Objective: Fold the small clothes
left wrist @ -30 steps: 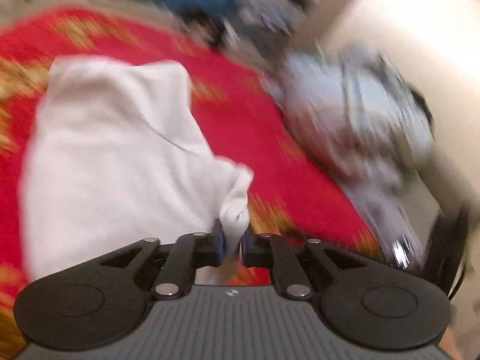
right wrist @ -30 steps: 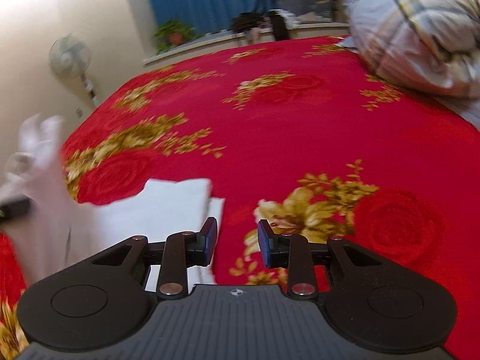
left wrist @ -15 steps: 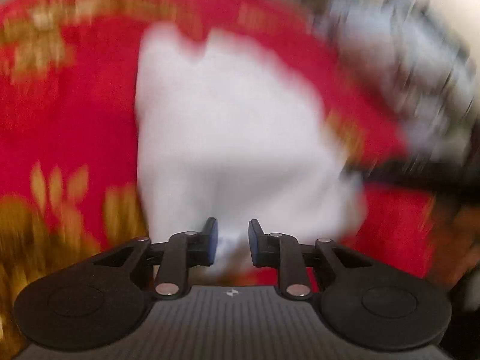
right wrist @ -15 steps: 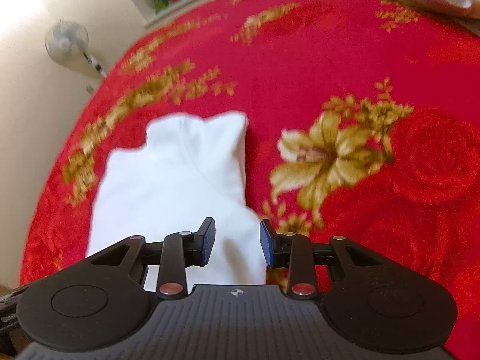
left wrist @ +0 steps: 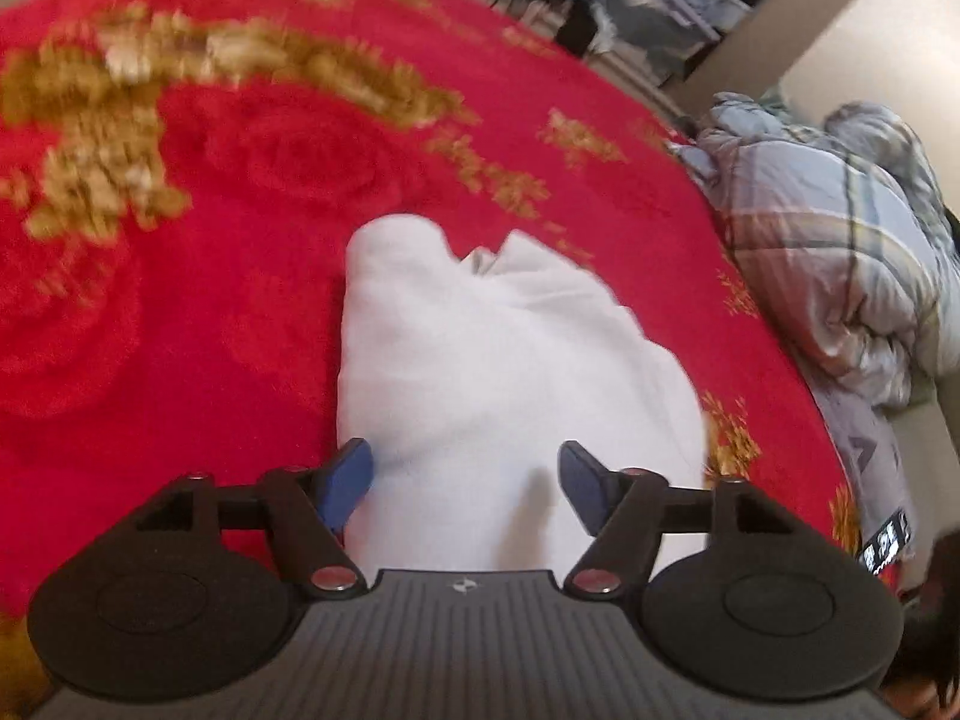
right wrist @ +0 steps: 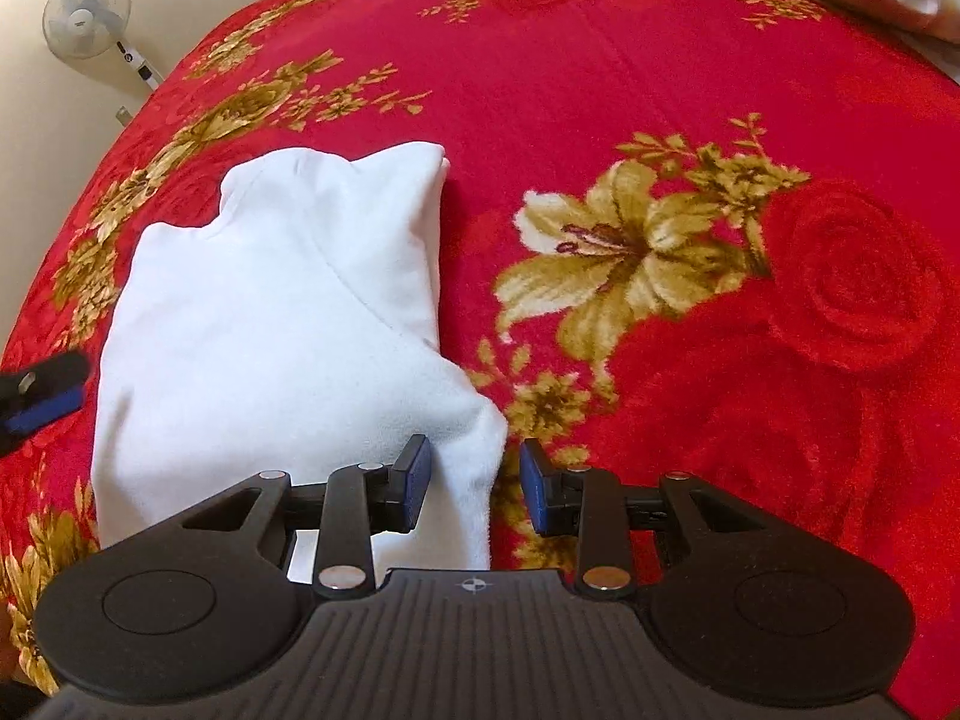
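Note:
A white folded garment point(left wrist: 504, 360) lies on the red flowered blanket point(left wrist: 180, 330). My left gripper point(left wrist: 465, 483) is wide open just above the garment's near edge, holding nothing. In the right wrist view the same garment point(right wrist: 282, 324) lies left of centre. My right gripper point(right wrist: 474, 483) is open, its jaws either side of the garment's near right corner, not closed on it. The left gripper's blue fingertip point(right wrist: 45, 408) shows at the left edge of the right wrist view, beside the garment.
A rumpled plaid duvet point(left wrist: 840, 240) lies at the bed's right side. A standing fan point(right wrist: 90, 12) stands against the wall beyond the bed's left edge. Clutter and shelves point(left wrist: 630, 6) lie past the far edge.
My left gripper let go of the garment's corner and opened wide, swinging over the garment. The garment now lies flat. My right gripper moved down to its near right corner.

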